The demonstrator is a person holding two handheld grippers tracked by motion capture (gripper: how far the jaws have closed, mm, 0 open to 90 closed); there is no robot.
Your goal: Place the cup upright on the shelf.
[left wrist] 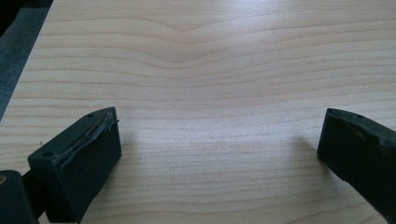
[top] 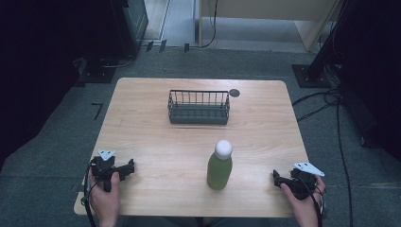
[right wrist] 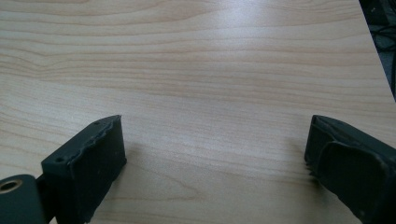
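While jaws gape, bottle [top: 220, 165] stands untouched.

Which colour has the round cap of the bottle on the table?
White. The round cap tops the green bottle; the high view shows it best.

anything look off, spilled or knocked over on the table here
Nothing stands out. The green bottle stands upright with its white cap on, the wire basket sits square, and the table shows no spill.
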